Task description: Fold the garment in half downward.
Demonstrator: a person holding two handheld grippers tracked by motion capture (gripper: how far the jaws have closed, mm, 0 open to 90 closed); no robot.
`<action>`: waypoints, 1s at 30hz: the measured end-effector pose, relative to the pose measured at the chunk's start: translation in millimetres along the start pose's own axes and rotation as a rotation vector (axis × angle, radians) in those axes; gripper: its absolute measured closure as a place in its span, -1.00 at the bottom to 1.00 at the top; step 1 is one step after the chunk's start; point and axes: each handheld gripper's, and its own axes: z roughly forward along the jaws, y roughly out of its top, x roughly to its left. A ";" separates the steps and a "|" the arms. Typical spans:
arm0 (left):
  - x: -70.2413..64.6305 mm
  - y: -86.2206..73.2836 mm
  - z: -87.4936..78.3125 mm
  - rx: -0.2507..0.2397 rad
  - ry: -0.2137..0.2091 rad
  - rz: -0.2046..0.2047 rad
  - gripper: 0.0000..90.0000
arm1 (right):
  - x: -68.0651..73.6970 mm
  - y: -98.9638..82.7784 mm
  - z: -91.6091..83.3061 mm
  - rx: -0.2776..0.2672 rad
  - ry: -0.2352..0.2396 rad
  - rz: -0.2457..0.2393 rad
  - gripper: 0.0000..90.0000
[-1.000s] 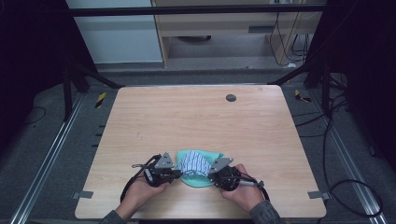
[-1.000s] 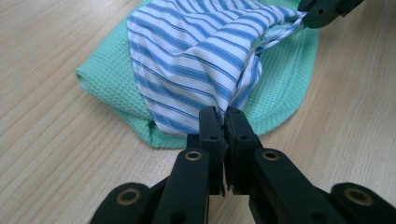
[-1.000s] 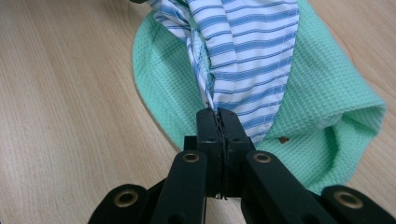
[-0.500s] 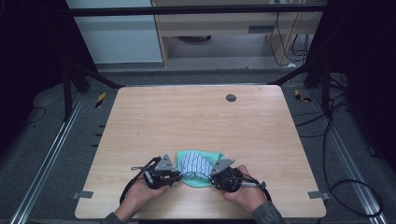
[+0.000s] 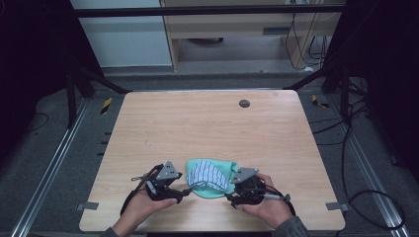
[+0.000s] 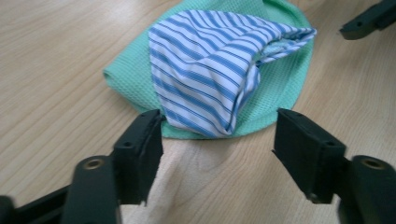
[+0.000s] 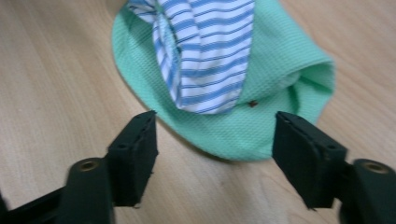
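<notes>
Lying near the front edge of the wooden table (image 5: 207, 128), a green cloth (image 5: 225, 173) sat folded with a blue-and-white striped cloth (image 5: 207, 175) resting on top of it, the two bunched into one small pile between the person's two hands. Left gripper (image 5: 180, 190) stood just beside the pile's left edge, held in the left hand (image 5: 141, 205); its jaws had just been opening and stood wide apart, with nothing pressed between them. In the left gripper view, the striped cloth (image 6: 210, 70) lay ahead of the jaws, its folded corner reaching close to the left jaw, while the green cloth (image 6: 280, 88) showed around it; bare table (image 6: 56, 70) showed between the jaws. Right gripper (image 5: 234, 195) stood at the pile's right edge, held in the right hand (image 5: 267, 207); its jaws had likewise just been opening and stood wide, gripping nothing. In the right gripper view, the rounded edge of the green cloth (image 7: 280, 70) lay just ahead of the open jaws, the striped cloth (image 7: 210, 51) draped over its upper part. A small dark round mark (image 5: 244, 103) sat on the table's far side, well apart from the pile.
</notes>
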 end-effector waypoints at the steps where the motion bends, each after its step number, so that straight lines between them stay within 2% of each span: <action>1: 1.9 0.9 -1.1 0.000 0.012 -0.012 -0.48 | -1.0 -0.3 -1.9 -0.009 -0.018 -0.002 -0.43; 3: 6.0 1.7 -3.0 -0.001 0.029 -0.025 -0.62 | -4.4 -0.4 -4.7 -0.020 -0.040 0.005 -0.54; 6: 16.3 1.3 -6.5 0.005 0.052 -0.053 -0.72 | -12.9 -0.8 -8.5 -0.029 -0.071 0.026 -0.65; 7: 18.9 0.9 -7.3 0.005 0.058 -0.058 -0.76 | -19.3 -1.3 -11.0 -0.034 -0.091 0.052 -0.70; 8: 26.0 -0.7 -9.4 0.004 0.066 -0.070 -0.77 | -22.9 -1.9 -12.0 -0.042 -0.098 0.064 -0.72; 10: 30.0 -1.8 -10.3 0.007 0.077 -0.076 -0.78 | -26.5 -2.5 -13.1 -0.043 -0.107 0.075 -0.74; 14: 51.4 -10.4 -11.4 0.013 0.114 -0.115 -0.86 | -45.2 -9.1 -14.4 -0.063 -0.145 0.145 -0.86; 15: 51.4 -10.4 -11.4 0.013 0.114 -0.115 -0.86 | -48.0 -11.0 -13.9 -0.060 -0.152 0.154 -0.87; 16: 57.4 -14.0 -10.8 0.017 0.131 -0.129 -0.86 | -48.0 -11.0 -13.9 -0.060 -0.152 0.154 -0.87; 19: 72.8 -24.7 -8.6 0.026 0.180 -0.168 -0.86 | -61.9 -20.6 -10.5 -0.069 -0.193 0.211 -0.86; 20: 78.1 -28.9 -7.4 0.018 0.186 -0.194 -0.86 | -71.2 -28.1 -8.2 -0.081 -0.221 0.256 -0.85; 21: 83.5 -33.0 -6.1 0.020 0.200 -0.209 -0.86 | -71.2 -28.1 -8.2 -0.081 -0.221 0.256 -0.85; 23: 92.5 -40.7 -2.2 0.027 0.222 -0.238 -0.85 | -83.4 -39.1 -3.1 -0.084 -0.268 0.319 -0.84; 24: 96.3 -43.9 -0.2 0.041 0.236 -0.243 -0.85 | -83.4 -39.1 -3.1 -0.084 -0.268 0.319 -0.84; 26: 100.8 -49.0 4.4 0.053 0.273 -0.253 -0.85 | -90.2 -44.9 2.5 -0.067 -0.288 0.376 -0.83; 27: 102.4 -51.3 6.7 0.047 0.279 -0.259 -0.87 | -95.8 -50.1 7.9 -0.055 -0.299 0.411 -0.83; 28: 103.2 -52.7 7.9 0.029 0.292 -0.255 -0.87 | -95.8 -50.1 7.9 -0.055 -0.299 0.411 -0.83; 30: 104.0 -54.0 11.1 0.001 0.299 -0.250 -0.92 | -101.2 -57.3 15.5 -0.048 -0.305 0.458 -0.86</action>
